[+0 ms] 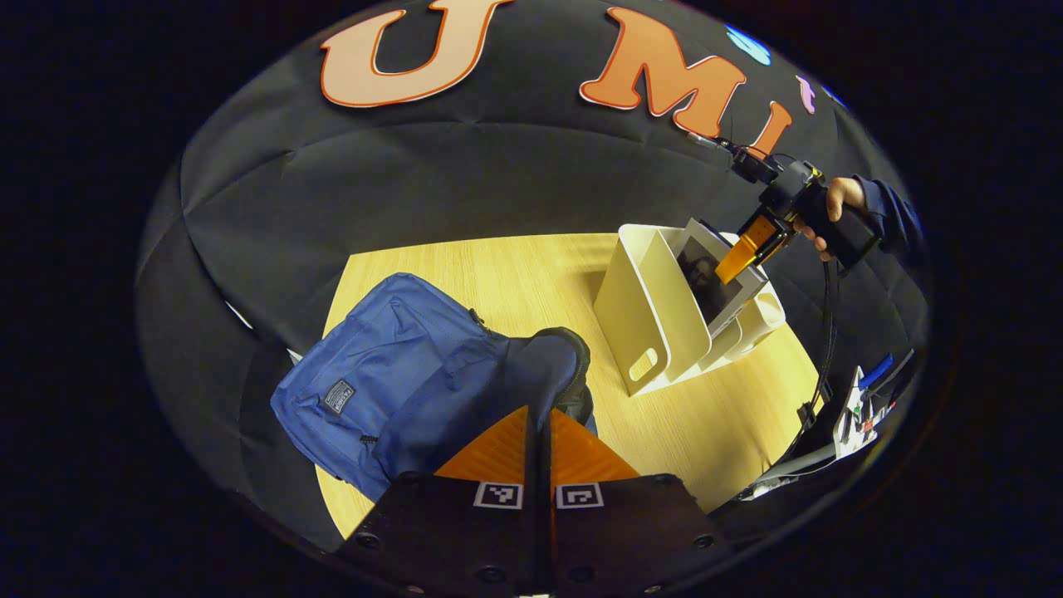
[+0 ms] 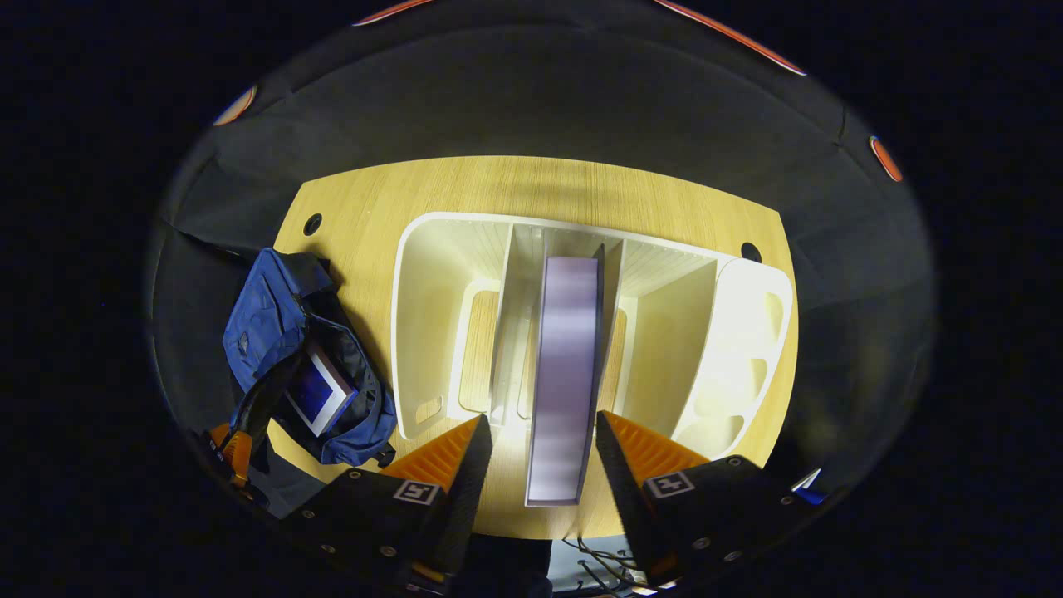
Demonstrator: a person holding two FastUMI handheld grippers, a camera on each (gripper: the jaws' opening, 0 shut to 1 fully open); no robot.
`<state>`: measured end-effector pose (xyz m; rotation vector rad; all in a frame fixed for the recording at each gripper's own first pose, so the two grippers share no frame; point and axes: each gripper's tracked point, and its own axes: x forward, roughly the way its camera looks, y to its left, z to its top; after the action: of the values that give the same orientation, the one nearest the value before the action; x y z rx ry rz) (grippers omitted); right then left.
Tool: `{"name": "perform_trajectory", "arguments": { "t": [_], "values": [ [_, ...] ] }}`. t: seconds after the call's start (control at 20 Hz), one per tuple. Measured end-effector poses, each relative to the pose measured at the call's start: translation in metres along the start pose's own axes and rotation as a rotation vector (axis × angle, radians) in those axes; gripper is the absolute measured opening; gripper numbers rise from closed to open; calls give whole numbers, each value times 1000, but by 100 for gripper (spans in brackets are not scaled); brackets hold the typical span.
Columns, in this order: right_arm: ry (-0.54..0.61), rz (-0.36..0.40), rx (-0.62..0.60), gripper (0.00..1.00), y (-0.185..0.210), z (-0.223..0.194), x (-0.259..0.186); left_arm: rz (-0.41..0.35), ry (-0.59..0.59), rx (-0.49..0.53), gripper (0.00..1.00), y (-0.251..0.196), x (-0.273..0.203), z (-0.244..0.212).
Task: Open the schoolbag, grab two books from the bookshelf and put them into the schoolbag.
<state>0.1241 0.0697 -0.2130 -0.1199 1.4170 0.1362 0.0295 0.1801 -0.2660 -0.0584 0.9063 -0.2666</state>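
The blue fabric schoolbag (image 2: 282,332) lies at about nine o'clock on the pale wooden worktop (image 2: 365,208) in the right gripper view, its mouth open and a first book with a dark blue cover and white edge (image 2: 320,392) already sitting inside. In that same view the left tongs (image 2: 237,444) show small at the bag's lower edge, seemingly pinching a strap or the rim, probably to keep the mouth wide for the next book. In the left gripper view those left tongs (image 1: 538,440) have their fingers drawn together with only a thin slit between them, pressed against the bag's dark flap; whether cloth is truly pinched I cannot tell. The cream plastic bookshelf with upright dividers (image 2: 731,332) stands at the worktop's centre, and a second book with a greyish-lilac edge (image 2: 569,374) stands in its middle slot. The right tongs (image 2: 544,453) are spread wide on either side of this book without touching it, so the grasp is judged not yet made. From the left gripper view, the right tongs (image 1: 751,249) hang over the shelf at two o'clock, held by a hand (image 1: 835,208).
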Motion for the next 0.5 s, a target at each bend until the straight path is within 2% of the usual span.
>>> {"name": "perform_trajectory", "arguments": {
  "t": [0.05,0.1,0.15,0.5],
  "values": [
    [14,-1,10,61,-1,0,2,0,-2,-2,1,0,0,0],
    [30,1,31,52,-1,0,-1,0,0,-3,1,1,-1,-2],
    [38,-1,49,38,-1,0,-3,0,0,-6,1,2,-1,-2],
    [47,11,77,28,-1,-3,-4,-6,3,-9,1,1,2,-3]
  ]
}}
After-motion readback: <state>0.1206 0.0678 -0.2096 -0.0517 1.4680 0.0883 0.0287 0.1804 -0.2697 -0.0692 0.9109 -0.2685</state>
